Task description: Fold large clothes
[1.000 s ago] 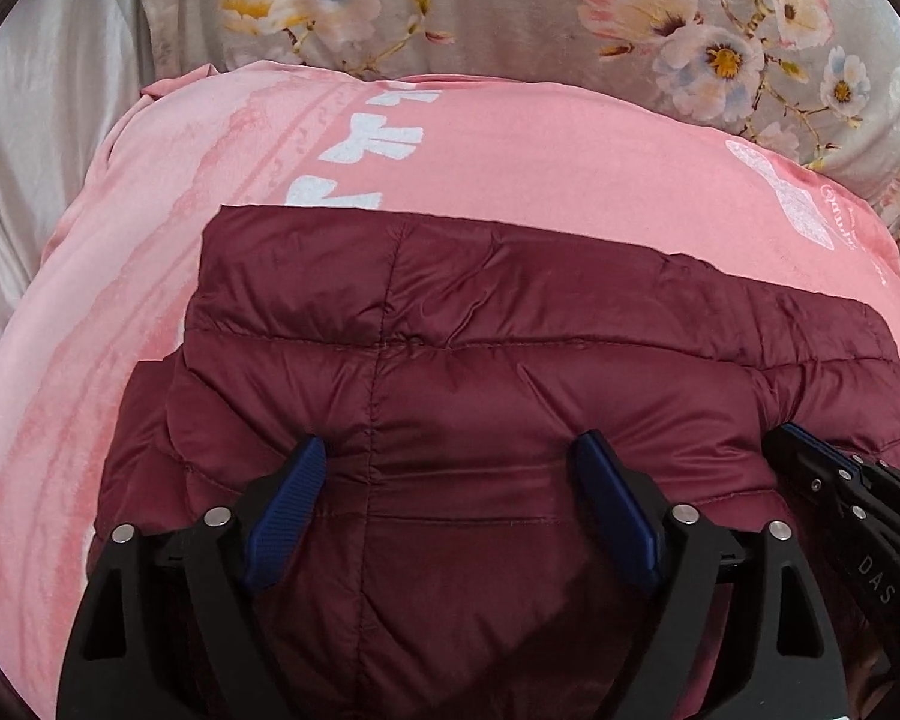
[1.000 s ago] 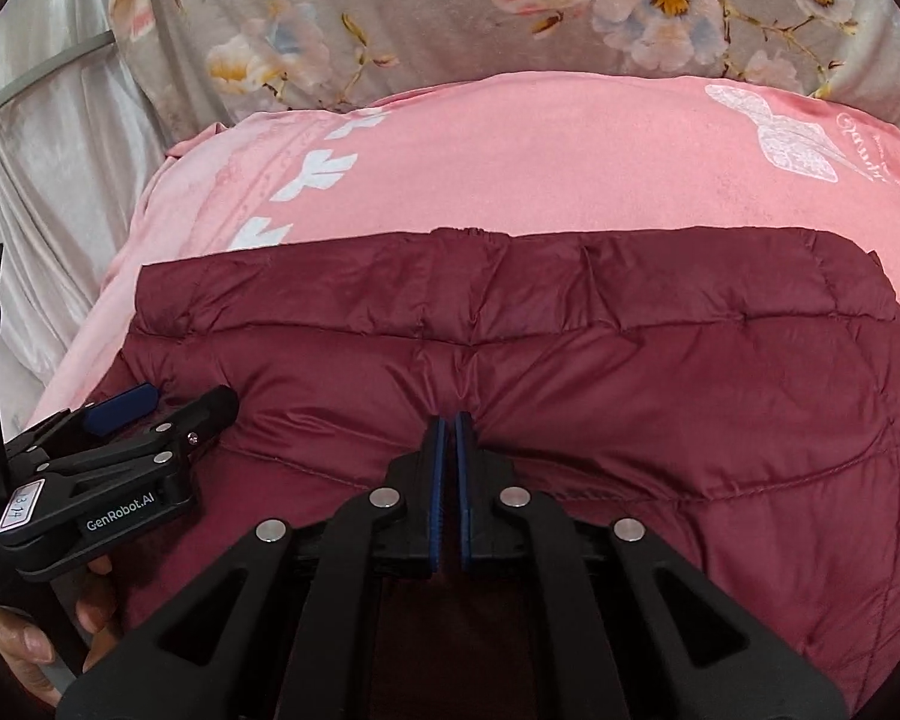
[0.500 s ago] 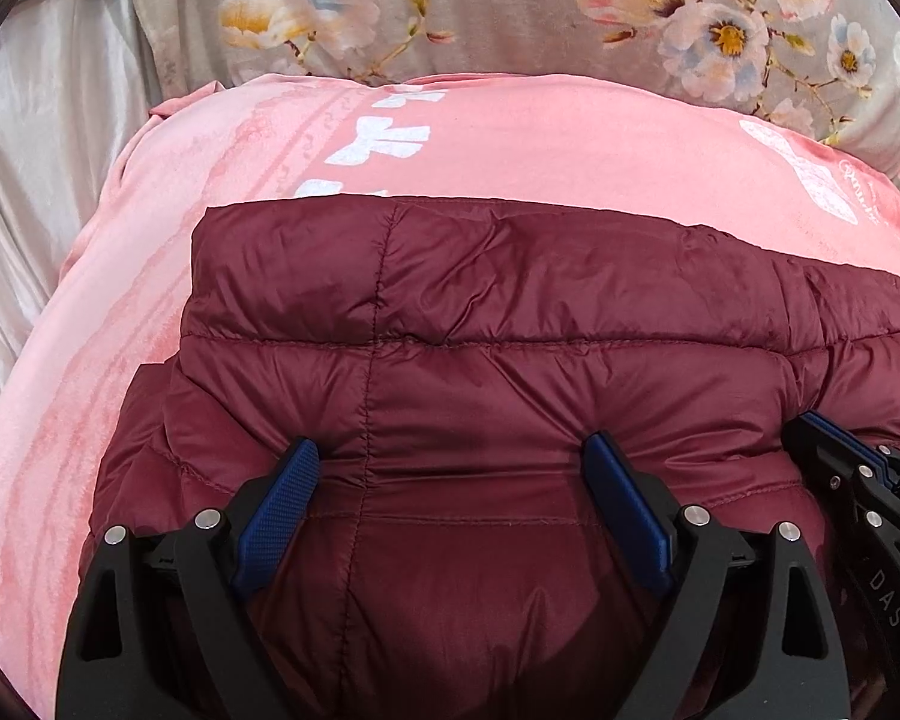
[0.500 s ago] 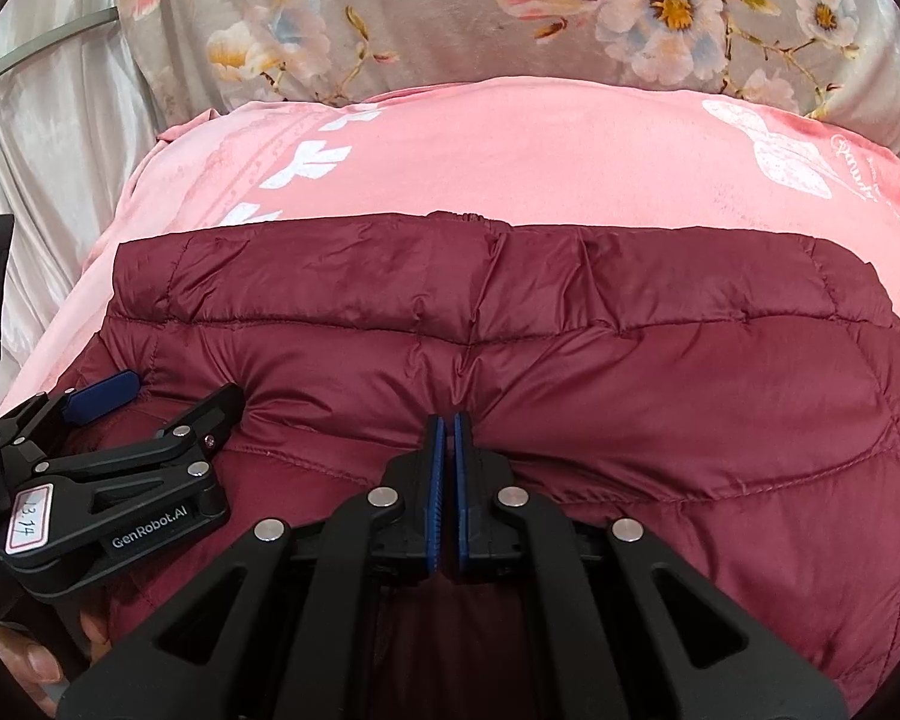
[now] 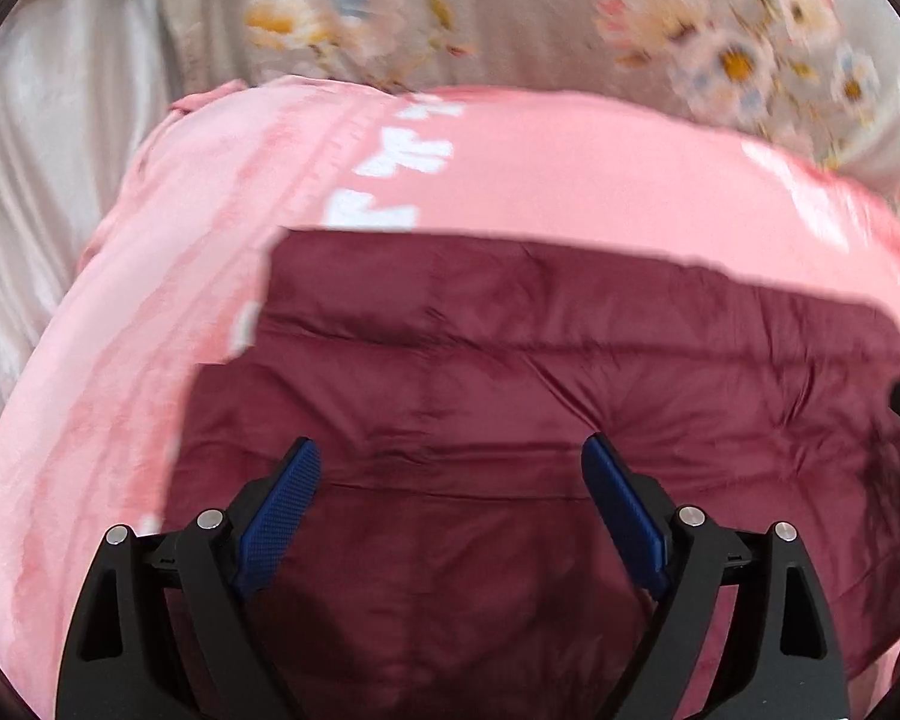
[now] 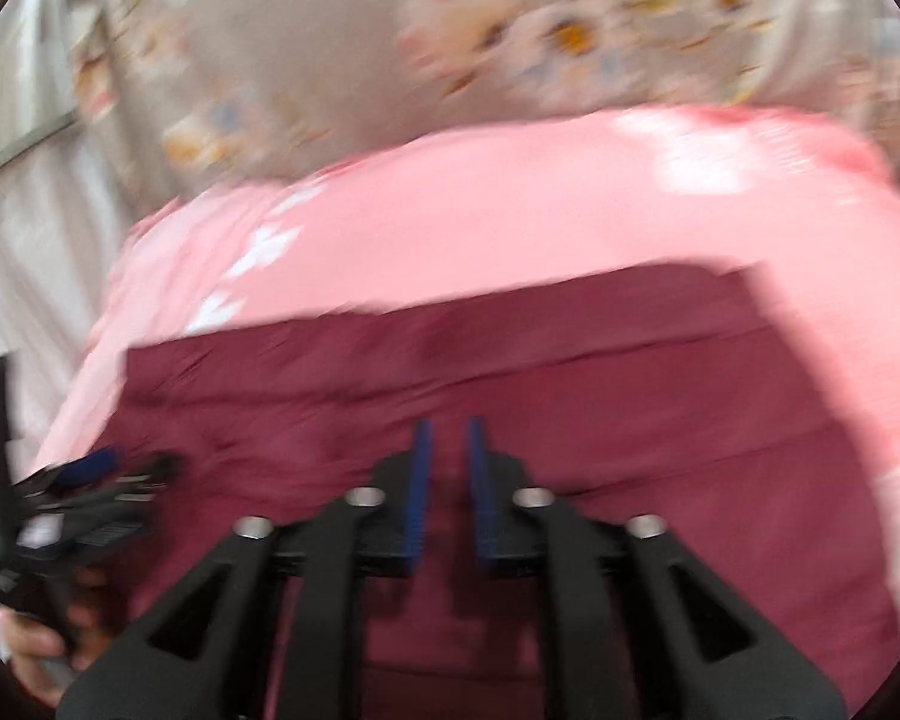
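No writing is readable; both views are blurred. The folded jacket [image 5: 540, 420] lies on the pink blanket [image 5: 540, 180], pink margin beyond its far edge. Left gripper [image 5: 450, 480] gapes wide above it; right gripper [image 6: 448, 468], just opening, holds nothing

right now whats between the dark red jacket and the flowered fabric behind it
Only the pink blanket: it separates the maroon jacket from the flowered fabric, clearest in the left wrist view.

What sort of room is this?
Probably a bedroom: a maroon jacket lies on a pink blanket spread like bedding, with floral fabric, perhaps a pillow or sheet, behind it.
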A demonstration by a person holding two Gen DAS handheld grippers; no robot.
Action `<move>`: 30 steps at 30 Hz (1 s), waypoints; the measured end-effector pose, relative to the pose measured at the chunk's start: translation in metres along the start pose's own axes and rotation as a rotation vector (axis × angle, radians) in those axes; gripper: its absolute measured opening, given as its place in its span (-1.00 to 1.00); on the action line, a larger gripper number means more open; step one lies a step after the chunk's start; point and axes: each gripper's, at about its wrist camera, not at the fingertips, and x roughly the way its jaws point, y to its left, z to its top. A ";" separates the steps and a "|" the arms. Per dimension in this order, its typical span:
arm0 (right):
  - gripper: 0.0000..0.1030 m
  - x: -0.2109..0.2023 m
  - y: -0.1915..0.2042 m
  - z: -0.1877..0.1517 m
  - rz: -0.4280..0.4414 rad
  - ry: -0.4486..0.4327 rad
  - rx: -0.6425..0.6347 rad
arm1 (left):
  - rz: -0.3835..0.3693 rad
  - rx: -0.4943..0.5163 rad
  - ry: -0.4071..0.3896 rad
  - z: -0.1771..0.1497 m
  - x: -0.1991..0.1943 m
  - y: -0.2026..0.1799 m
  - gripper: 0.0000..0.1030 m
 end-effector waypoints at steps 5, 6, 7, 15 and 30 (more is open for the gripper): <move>-0.50 0.015 -0.054 -0.001 -0.112 0.037 0.018 | 0.040 -0.031 0.019 0.018 0.012 0.002 0.50; -0.50 0.018 -0.057 -0.005 -0.101 0.037 0.024 | 0.042 -0.030 0.029 0.018 0.017 0.000 0.42; -0.49 0.020 -0.056 -0.006 -0.106 0.031 0.015 | 0.041 -0.032 0.044 0.016 0.025 -0.004 0.42; -0.44 0.033 -0.048 -0.017 -0.174 0.029 -0.062 | 0.166 0.071 -0.040 -0.003 0.036 -0.034 0.24; -0.42 0.035 -0.049 -0.020 -0.170 0.031 -0.059 | 0.175 0.089 -0.024 -0.002 0.043 -0.035 0.24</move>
